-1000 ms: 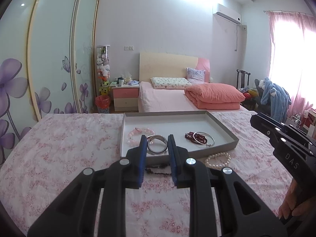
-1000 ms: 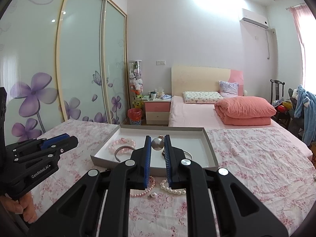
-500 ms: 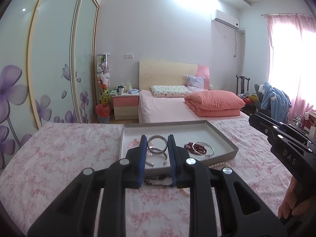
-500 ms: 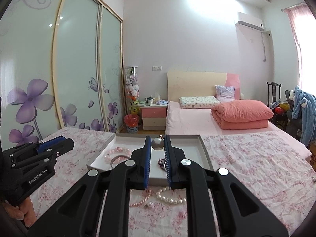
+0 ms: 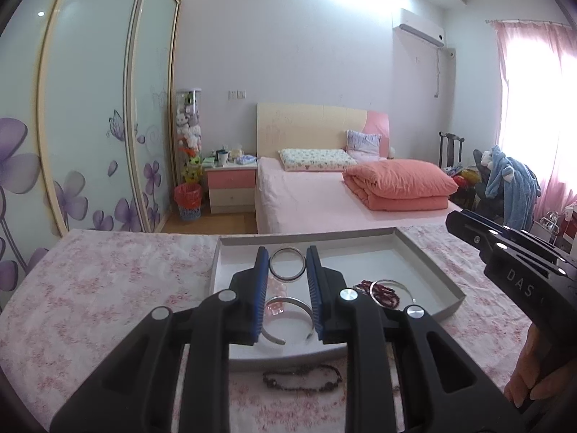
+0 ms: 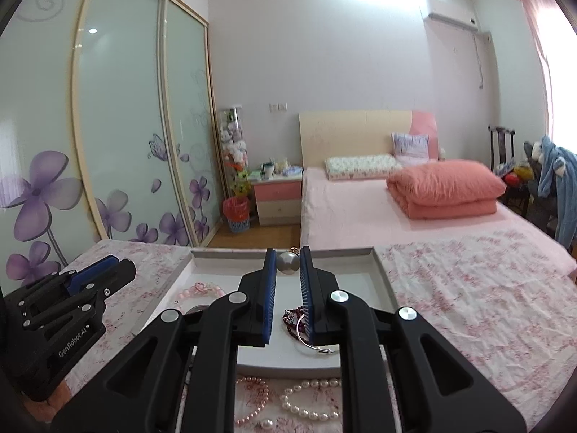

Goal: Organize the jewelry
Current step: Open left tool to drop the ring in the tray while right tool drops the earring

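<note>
Nearest the cameras, three pieces lay outside the tray [image 5: 425,249] on the floral cloth [image 5: 108,288] — a dark chain bracelet [image 5: 302,381], a white pearl strand [image 6: 310,402] and a pink pearl strand [image 6: 252,393].

The left gripper [image 5: 287,270] was clamped on a silver bangle [image 5: 287,264]; the right gripper [image 6: 287,265] was clamped on a silver ball pendant [image 6: 287,262]. Both were held above the tray, in which a pink bead bracelet [image 6: 202,290], a cuff bangle [image 5: 286,305] and dark red beads [image 5: 378,290] lay.

Risks, as judged: the smooth bangle was held only at its edges and could slip out; the round pendant could roll on release — possibly towards the red beads.

Compared with one second earlier, both grippers had advanced over the tray with grips unchanged.
</note>
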The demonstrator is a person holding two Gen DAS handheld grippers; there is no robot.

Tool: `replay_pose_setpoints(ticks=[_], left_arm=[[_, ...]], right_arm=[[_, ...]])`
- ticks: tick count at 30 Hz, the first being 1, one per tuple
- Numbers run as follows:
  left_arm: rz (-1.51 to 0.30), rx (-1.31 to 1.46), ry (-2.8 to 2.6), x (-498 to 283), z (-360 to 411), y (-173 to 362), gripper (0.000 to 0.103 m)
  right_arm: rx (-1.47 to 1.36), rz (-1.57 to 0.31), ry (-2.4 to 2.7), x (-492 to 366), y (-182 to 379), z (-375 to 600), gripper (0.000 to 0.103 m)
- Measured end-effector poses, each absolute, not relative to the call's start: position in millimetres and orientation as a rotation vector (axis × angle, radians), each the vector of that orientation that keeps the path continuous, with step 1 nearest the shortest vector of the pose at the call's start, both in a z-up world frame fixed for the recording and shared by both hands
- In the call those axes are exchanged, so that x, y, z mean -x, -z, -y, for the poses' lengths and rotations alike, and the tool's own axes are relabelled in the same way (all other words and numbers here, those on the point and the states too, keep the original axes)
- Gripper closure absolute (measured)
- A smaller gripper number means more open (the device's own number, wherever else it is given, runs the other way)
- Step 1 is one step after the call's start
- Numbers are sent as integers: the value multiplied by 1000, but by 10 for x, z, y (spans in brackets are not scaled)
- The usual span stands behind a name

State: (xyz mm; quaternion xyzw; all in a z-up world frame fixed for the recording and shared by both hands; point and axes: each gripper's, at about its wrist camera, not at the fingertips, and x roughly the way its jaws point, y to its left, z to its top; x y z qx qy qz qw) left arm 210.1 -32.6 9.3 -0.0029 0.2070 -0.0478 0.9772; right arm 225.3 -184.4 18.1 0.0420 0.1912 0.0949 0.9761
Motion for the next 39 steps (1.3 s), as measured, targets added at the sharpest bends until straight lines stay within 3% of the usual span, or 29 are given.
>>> replay_pose_setpoints(ticks=[23, 28, 39], left_arm=[[-627, 14, 114, -2961, 309, 473, 81], [-631, 36, 101, -2982, 234, 459, 73], [-603, 65, 79, -2808, 78, 277, 72]], right_arm=[[-176, -718, -201, -3070, 450, 1802, 88], [-206, -718, -200, -3045, 410, 1872, 79], [-230, -689, -196, -2910, 235, 1962, 79]])
